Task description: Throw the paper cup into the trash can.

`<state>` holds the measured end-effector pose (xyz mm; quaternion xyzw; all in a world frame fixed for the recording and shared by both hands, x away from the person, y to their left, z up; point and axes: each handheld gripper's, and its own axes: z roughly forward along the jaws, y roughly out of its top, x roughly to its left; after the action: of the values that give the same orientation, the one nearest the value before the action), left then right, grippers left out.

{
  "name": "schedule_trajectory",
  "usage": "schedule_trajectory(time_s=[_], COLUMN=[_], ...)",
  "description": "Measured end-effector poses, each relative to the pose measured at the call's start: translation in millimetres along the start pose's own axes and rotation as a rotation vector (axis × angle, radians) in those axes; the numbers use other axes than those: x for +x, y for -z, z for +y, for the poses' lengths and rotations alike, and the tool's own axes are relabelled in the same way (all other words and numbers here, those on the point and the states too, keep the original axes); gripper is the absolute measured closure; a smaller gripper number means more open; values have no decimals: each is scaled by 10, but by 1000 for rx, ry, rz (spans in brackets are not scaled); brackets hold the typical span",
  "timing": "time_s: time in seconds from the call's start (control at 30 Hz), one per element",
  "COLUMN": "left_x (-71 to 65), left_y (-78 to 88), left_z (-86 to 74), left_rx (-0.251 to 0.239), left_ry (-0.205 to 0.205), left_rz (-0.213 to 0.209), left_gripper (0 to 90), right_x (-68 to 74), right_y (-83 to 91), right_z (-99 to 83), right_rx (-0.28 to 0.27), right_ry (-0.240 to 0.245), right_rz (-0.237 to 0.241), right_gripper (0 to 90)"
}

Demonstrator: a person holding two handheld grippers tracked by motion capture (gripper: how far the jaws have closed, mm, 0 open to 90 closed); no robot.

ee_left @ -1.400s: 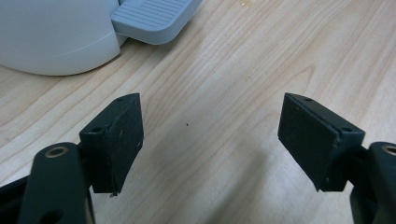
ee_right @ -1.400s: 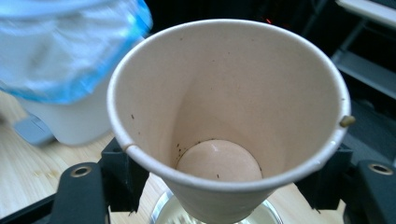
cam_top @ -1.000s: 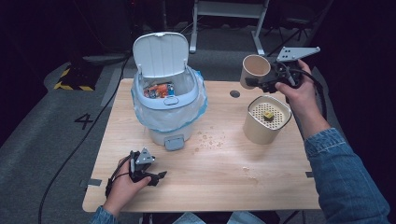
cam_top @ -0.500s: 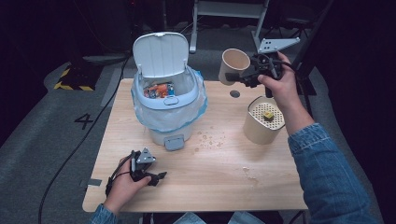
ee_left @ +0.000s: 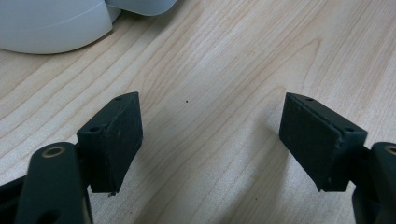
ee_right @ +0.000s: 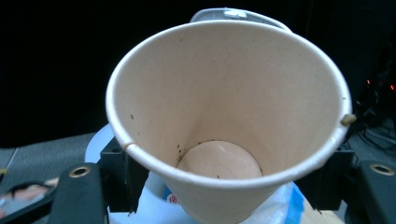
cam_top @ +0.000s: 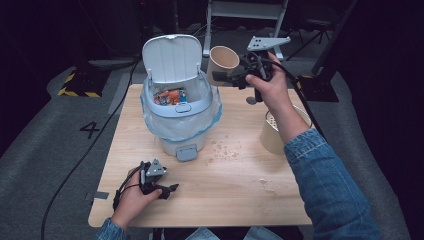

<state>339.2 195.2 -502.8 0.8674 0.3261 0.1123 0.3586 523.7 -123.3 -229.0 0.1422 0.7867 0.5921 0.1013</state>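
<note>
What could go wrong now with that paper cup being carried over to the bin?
The right gripper holds the paper cup by its thin wall, so a hard squeeze might crush it or let it slip. A crumb on the cup's rim could drop onto the table, where crumbs already lie. The cup could also knock the bin's raised lid.

cup (cam_top: 223,62) right of bin (cam_top: 178,111) | tub (cam_top: 274,135) right of bin
</note>
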Motion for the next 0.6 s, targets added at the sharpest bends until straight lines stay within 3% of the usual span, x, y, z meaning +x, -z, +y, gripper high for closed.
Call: schedule_trajectory(time_s=[0.17,0.53,0.6], left_x=[16,14,19], left_y=[0,-4,-3], left_z=[-12,-9,-7], left_rx=[-16,-15,-14], left_ry=[12,18,16], left_rz=[-4,-3,-3], left_gripper=[221,221,221], right_x=[19,99,126], right_y=[-185,-521,-577], right_z=[-5,-18,-21], right_rx=[-27,6,35], right_ry=[-59,-45,-31], right_rz=[-2,8,7], right_gripper=[290,286,288])
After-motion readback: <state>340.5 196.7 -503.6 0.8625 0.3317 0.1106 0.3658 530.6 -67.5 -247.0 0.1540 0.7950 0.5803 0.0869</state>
